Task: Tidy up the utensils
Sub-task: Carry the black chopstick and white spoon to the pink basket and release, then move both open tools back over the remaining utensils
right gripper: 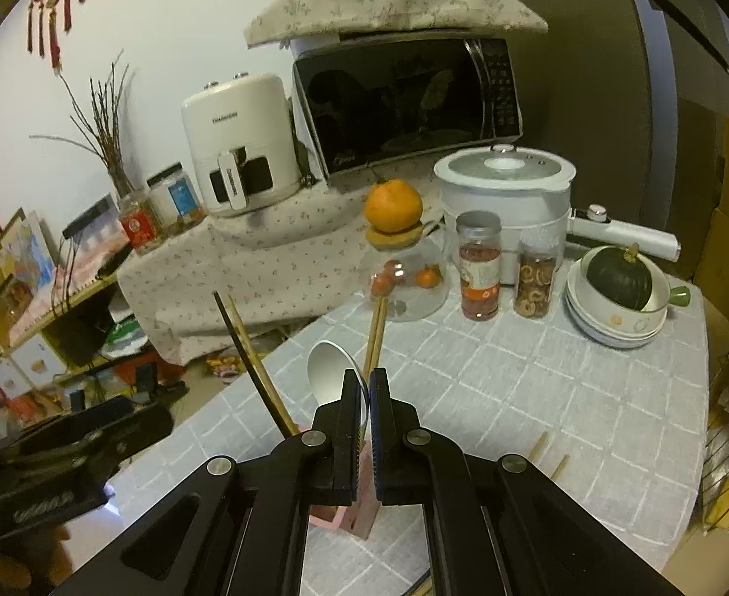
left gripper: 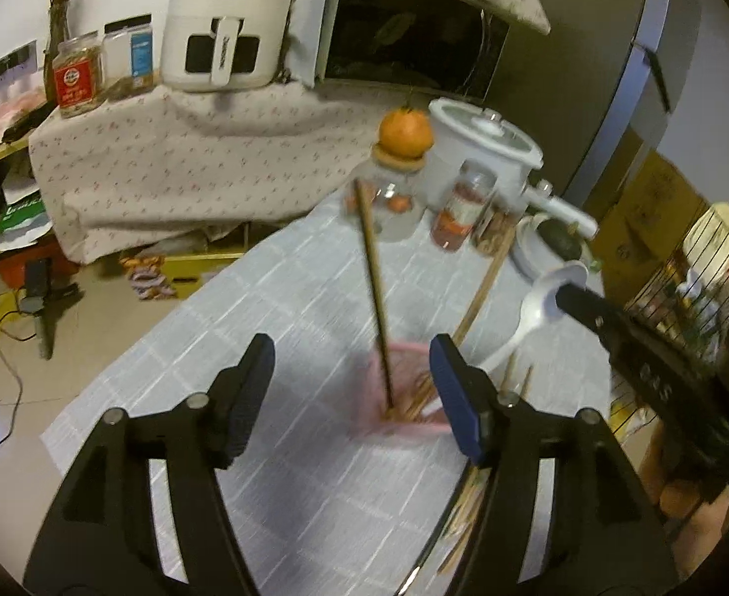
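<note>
The left claw [left gripper: 352, 387] gapes over a blurred pink square holder [left gripper: 404, 397] where slim wooden chopsticks [left gripper: 374, 288] lean. The right claw [right gripper: 363, 397] is clamped on a smooth white spoon [right gripper: 334, 367] above it. Bare checked table [right gripper: 538, 397] cloth spreads rightward.

Blurred pink holder [left gripper: 404, 387], chopsticks [left gripper: 374, 278] upright inside, white spoon [left gripper: 538, 308] probably above
</note>
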